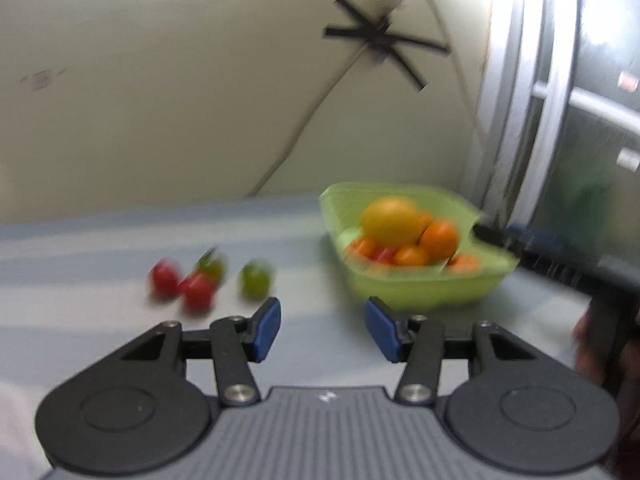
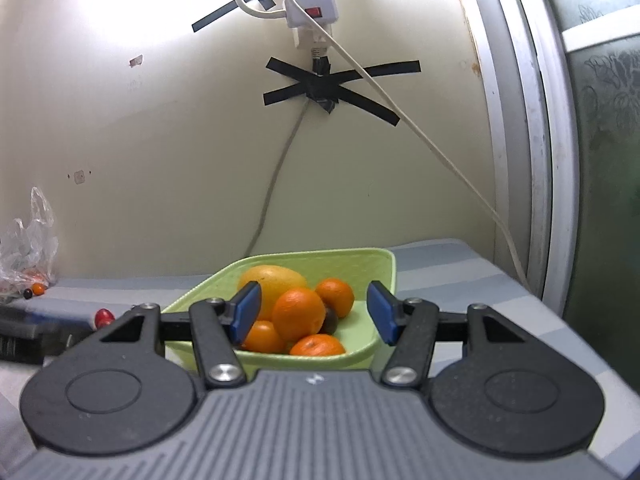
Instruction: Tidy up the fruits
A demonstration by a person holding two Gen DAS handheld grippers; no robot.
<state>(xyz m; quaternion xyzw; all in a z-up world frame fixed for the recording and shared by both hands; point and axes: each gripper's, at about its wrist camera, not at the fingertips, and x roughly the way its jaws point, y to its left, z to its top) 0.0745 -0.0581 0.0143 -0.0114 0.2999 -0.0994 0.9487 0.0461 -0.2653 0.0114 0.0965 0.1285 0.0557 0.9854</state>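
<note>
We hold the left tool (image 1: 322,330) tilted down over the striped worktop (image 1: 100,240) — jaws apart, nothing between them. The right tool (image 2: 314,312) sits nearly level at the green bowl (image 2: 352,262) of oranges (image 2: 298,314), jaws apart, empty. Cherry tomatoes (image 1: 196,290) lie far left of the bowl.

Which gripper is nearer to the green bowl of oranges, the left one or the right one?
Right. The right gripper is open just over the near rim of the green bowl. The left gripper, also open and empty, is further back, with the bowl ahead to its right.
</note>
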